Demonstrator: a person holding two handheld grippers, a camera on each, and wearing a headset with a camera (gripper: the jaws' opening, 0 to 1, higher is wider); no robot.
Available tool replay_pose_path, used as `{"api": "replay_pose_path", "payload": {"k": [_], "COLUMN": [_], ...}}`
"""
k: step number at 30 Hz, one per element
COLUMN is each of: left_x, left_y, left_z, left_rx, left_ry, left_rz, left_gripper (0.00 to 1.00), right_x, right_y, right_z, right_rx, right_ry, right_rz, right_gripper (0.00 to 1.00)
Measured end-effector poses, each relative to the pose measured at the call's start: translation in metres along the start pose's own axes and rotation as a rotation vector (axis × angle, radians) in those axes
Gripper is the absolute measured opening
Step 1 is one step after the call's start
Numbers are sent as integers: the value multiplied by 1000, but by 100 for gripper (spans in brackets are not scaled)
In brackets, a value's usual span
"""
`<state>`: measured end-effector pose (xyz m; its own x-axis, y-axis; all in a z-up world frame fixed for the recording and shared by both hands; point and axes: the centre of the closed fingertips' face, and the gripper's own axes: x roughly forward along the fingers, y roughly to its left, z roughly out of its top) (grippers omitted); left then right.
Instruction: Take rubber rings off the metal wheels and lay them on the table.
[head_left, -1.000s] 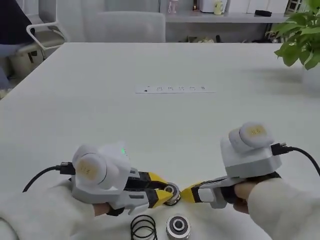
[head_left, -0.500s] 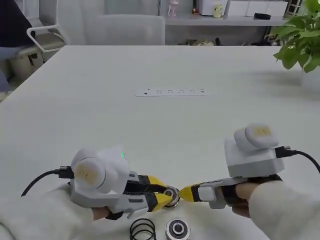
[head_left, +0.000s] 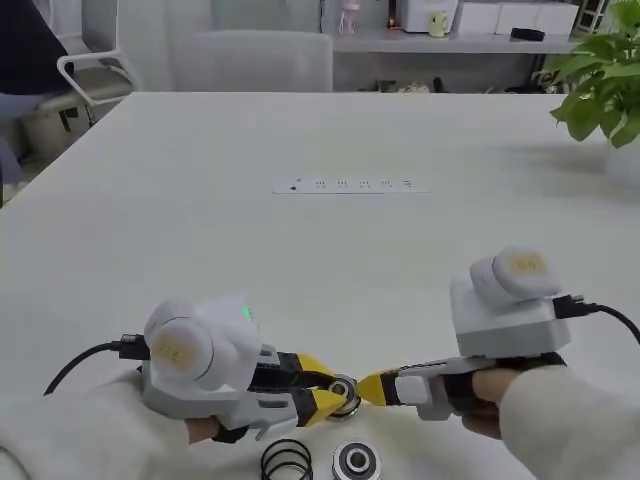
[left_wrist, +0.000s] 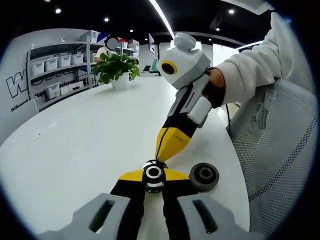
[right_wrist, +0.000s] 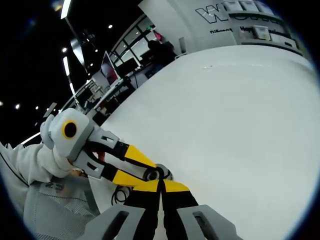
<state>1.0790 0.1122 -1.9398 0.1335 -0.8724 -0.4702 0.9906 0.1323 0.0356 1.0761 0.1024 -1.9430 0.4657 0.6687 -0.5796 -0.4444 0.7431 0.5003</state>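
Observation:
My left gripper (head_left: 332, 392) is shut on a small metal wheel (head_left: 341, 389) with black rubber rings around it, held just above the table; the wheel (left_wrist: 153, 173) sits between its yellow jaws. My right gripper (head_left: 371, 388) comes in from the right, its tips shut together at the wheel's rim (right_wrist: 155, 174), pinching a rubber ring there. The right gripper (left_wrist: 162, 156) meets the wheel's far edge in the left gripper view. Loose black rubber rings (head_left: 286, 459) lie on the table beside a second wheel (head_left: 357, 461), also seen as the second wheel (left_wrist: 204, 176).
The white table (head_left: 330, 260) stretches far ahead, with a power strip (head_left: 345, 185) set in its middle. A potted plant (head_left: 598, 90) stands at the far right. Chairs and shelves are beyond the far edge. Cables trail from both grippers.
The head camera has tilted a little. Both grippers stay together at the wheel, almost still; the right one has edged slightly right.

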Motion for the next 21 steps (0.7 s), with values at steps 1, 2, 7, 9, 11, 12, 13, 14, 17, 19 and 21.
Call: {"api": "replay_pose_path", "payload": {"k": [1,2,7,9,11,12,13,14,17,19,21], "left_x": [0,0,0,0,0,0,0,0,0,0,0], "left_y": [0,0,0,0,0,0,0,0,0,0,0], "left_z": [0,0,0,0,0,0,0,0,0,0,0], "left_rx": [0,-1,-2,-2,-2,-2,-2,-3,-5,-6,-7], "left_ry": [0,-1,-2,-2,-2,-3,-3,-3,-5,-6,-6], "left_rz": [0,0,0,0,0,0,0,0,2,2,2], "left_gripper": [7,7,7,7,7,7,7,7,7,7,7], "right_x": [0,0,0,0,0,0,0,1,0,0,1], "right_y": [1,1,3,4,5,6,6,6,6,7,7], "right_z": [0,0,1,2,2,2,2,2,2,3,3], "right_rx": [-2,-5,-11,-12,-15,-16,-18,-18,-15,-22,-20], "right_ry": [0,0,0,-1,-3,-4,-4,-4,-3,-3,-4], "right_rz": [1,1,6,9,12,15,15,14,14,14,16], "right_gripper": [0,0,0,0,0,0,0,0,0,0,0]}}
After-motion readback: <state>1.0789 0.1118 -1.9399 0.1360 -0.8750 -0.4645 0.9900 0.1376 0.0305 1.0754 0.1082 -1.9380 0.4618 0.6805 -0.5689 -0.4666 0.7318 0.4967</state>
